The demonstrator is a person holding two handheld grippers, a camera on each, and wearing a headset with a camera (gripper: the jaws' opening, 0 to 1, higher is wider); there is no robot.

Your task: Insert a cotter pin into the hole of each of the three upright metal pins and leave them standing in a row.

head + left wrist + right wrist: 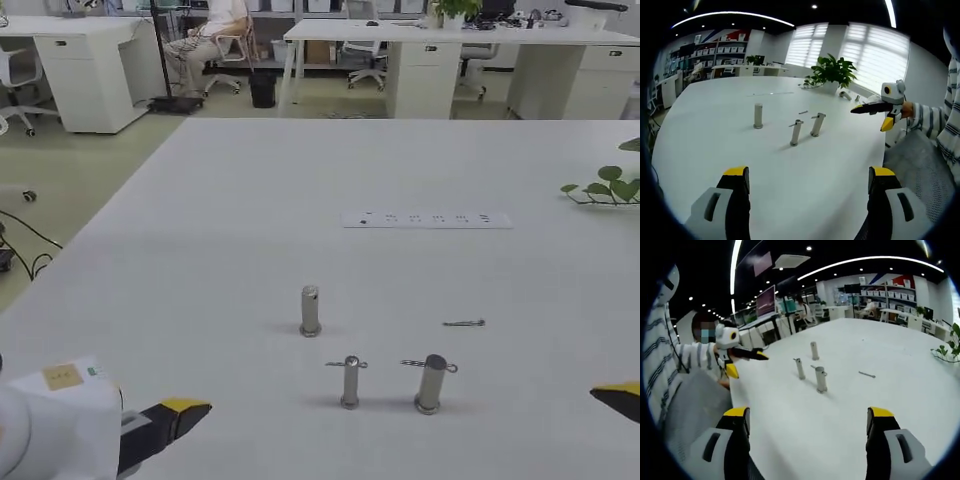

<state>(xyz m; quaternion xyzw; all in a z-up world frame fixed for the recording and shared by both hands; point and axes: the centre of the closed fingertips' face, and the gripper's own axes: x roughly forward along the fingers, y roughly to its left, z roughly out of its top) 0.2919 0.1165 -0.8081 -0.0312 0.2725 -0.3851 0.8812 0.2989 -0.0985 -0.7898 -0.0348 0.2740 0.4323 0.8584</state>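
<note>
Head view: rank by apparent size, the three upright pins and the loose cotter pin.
1. front-right pin, thickest.
2. back pin and front-left pin: look alike, and nearness differs, so unranked.
3. loose cotter pin, smallest.

The white tabletop (200, 260) carries three upright pins toward its near edge: a bare pin (310, 310), then a middle pin (350, 382) and a thicker pin (431, 384), each crossed by a clip. A loose cotter pin (464, 323) lies just right of them, and a leafy sprig (605, 187) lies at the right edge.

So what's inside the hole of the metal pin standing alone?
The hole near the top of that silver cylindrical metal pin looks empty, nothing sticking out either side. Its inside is too dark to see.
</note>
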